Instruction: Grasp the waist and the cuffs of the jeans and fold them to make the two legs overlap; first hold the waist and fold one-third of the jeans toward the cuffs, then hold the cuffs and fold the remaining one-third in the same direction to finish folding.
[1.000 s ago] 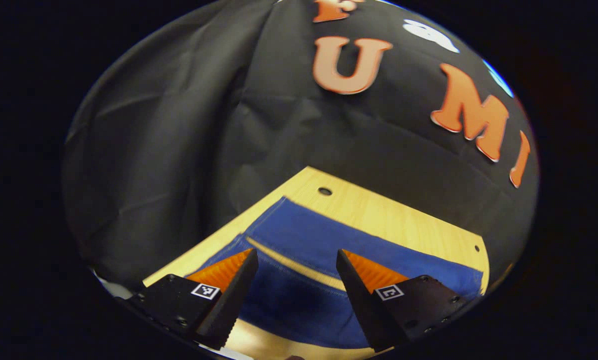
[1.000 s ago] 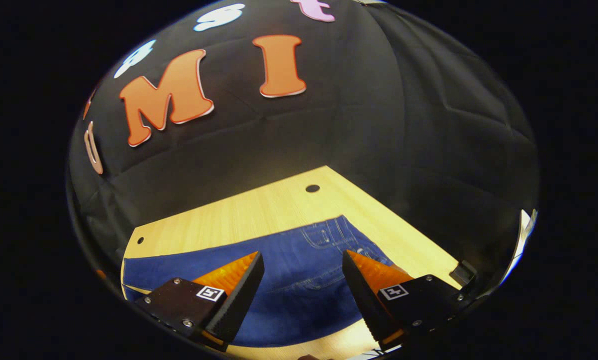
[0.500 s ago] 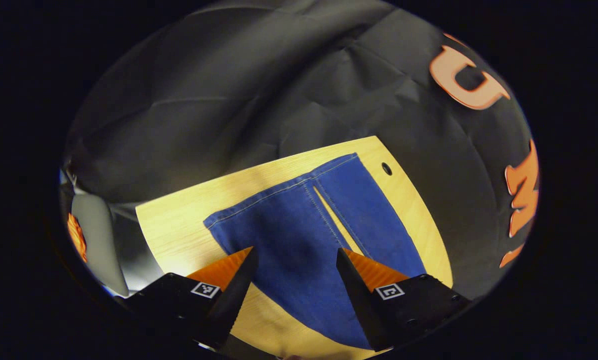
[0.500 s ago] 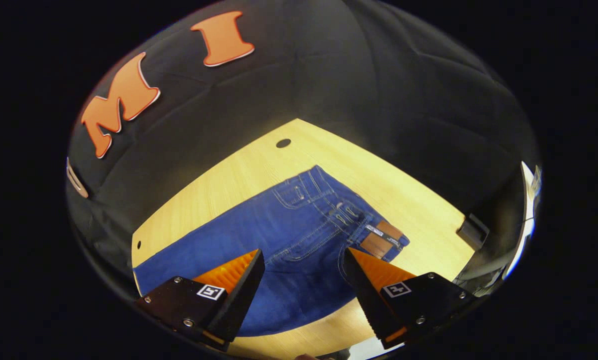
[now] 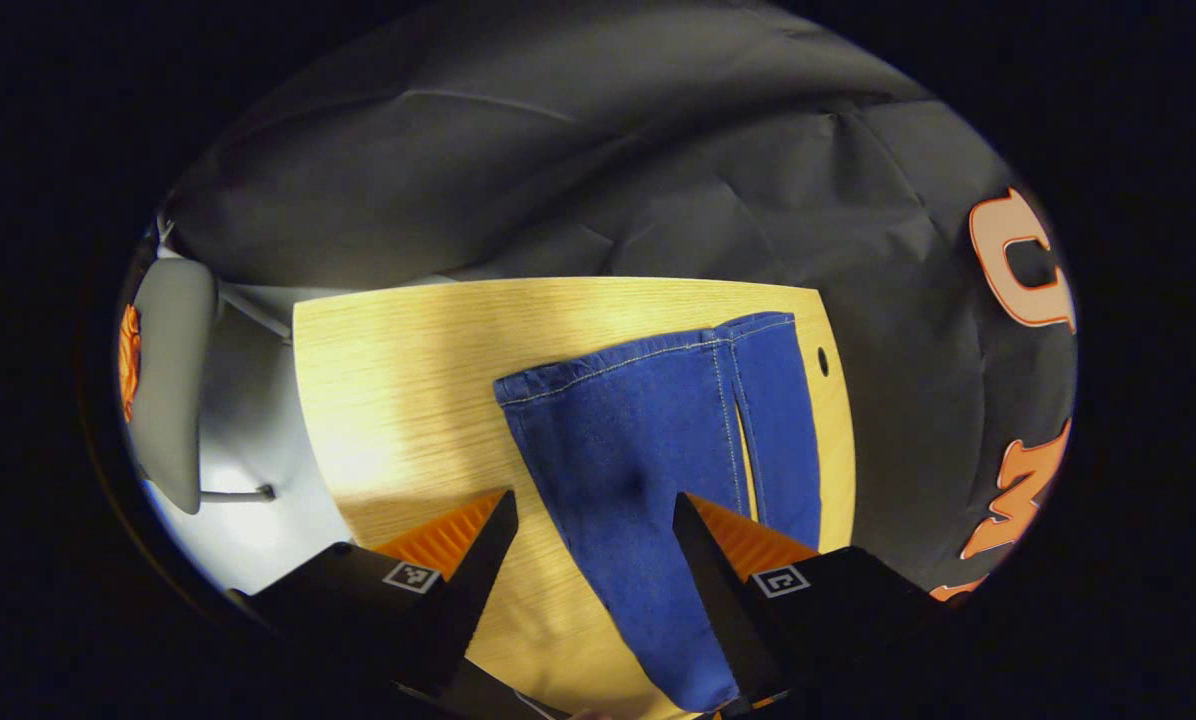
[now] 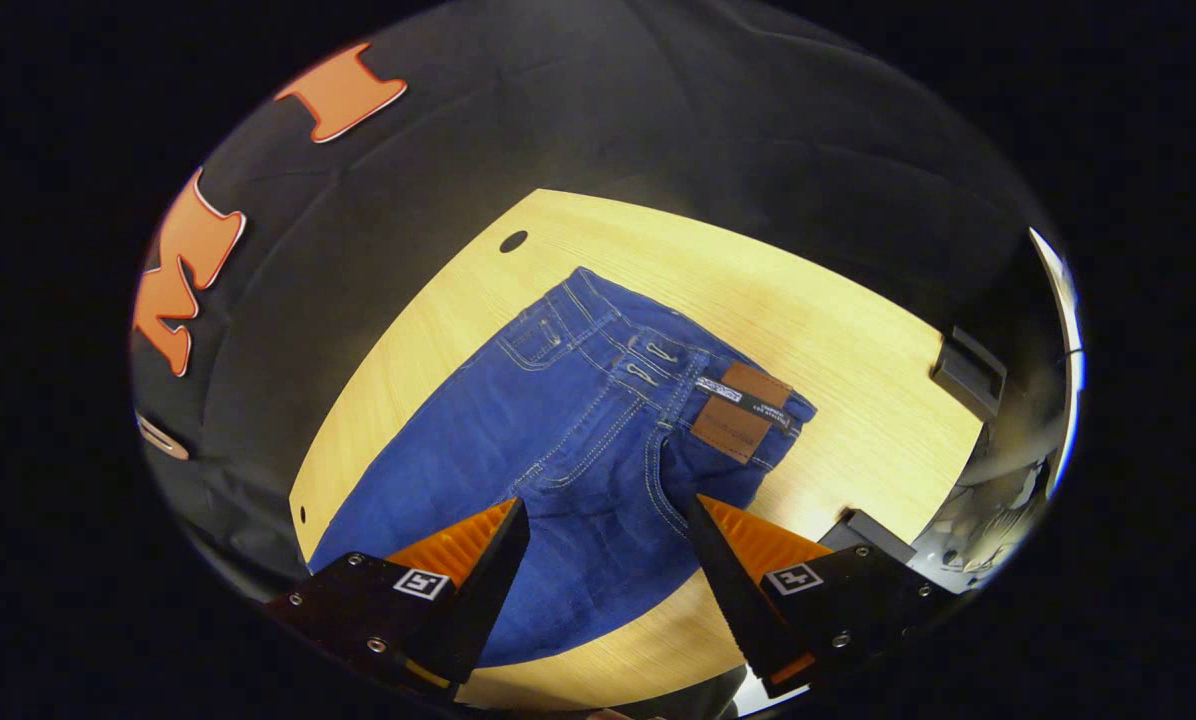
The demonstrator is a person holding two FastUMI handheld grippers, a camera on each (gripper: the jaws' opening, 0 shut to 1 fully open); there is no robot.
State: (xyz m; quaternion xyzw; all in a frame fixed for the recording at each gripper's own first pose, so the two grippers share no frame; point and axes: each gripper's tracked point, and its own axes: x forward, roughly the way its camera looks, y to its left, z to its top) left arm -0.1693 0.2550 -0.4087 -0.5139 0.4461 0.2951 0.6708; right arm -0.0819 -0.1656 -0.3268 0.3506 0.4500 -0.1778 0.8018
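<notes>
Blue jeans (image 5: 658,440) lie flat on a light wooden table (image 5: 408,350). The left gripper view shows the leg ends, with both cuffs (image 5: 648,352) side by side and a thin gap between the legs. My left gripper (image 5: 593,520) hovers open above the nearer leg, nothing between its fingers. The right gripper view shows the waist end (image 6: 678,350), with belt loops and a brown patch (image 6: 741,410) on the waistband. Above the seat of the jeans (image 6: 578,440) my right gripper (image 6: 606,525) stands open and holds nothing.
A round hole (image 5: 822,361) pierces the table near the cuffs, and another hole (image 6: 512,241) lies beyond the waist. A grey chair back (image 5: 163,380) stands off the table's side. Dark brackets (image 6: 968,372) sit at the table edge past the waist.
Both grippers swung outward and tilted down: the left view now takes in the cuffs and a chair, the right view the whole waistband and patch. Both stayed open.
</notes>
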